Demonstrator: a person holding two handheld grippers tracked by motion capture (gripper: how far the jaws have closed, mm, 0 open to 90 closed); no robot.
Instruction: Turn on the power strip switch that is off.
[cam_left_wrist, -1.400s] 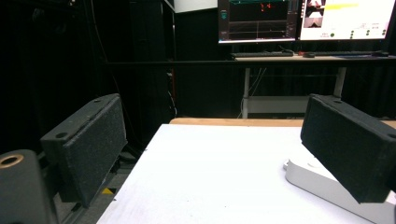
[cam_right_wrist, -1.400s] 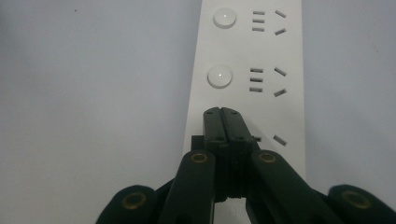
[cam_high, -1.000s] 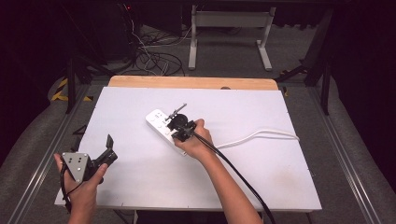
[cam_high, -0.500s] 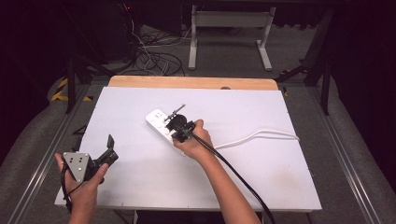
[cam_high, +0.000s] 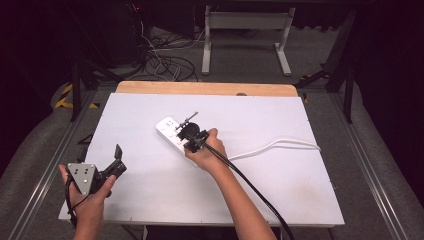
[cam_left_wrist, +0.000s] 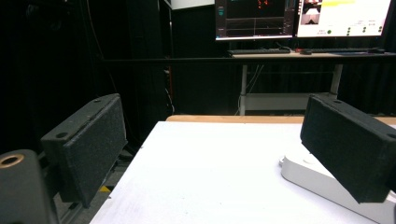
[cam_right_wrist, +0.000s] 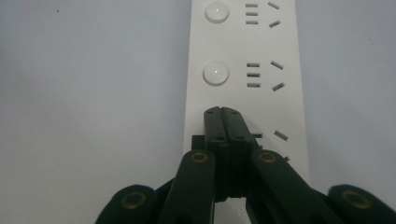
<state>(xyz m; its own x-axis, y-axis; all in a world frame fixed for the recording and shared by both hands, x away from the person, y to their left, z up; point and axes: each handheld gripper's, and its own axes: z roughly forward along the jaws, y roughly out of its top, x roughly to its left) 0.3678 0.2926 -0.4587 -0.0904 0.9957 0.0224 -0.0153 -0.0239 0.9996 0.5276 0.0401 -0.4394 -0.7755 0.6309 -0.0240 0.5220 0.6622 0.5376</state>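
The right hand-held gripper (cam_right_wrist: 227, 122) has its jaws pressed together, empty, tips down on the white power strip (cam_high: 175, 135), just short of a round button (cam_right_wrist: 216, 74); the strip's long axis runs straight ahead of the jaws, so a press there looks likely; the left hand-held gripper (cam_high: 116, 161) hangs open and idle near the bench's (cam_high: 150, 200) front left corner, well apart; the strip's cord (cam_high: 280, 145) trails right over the white bench; beyond, dark floor, cables and desk legs.
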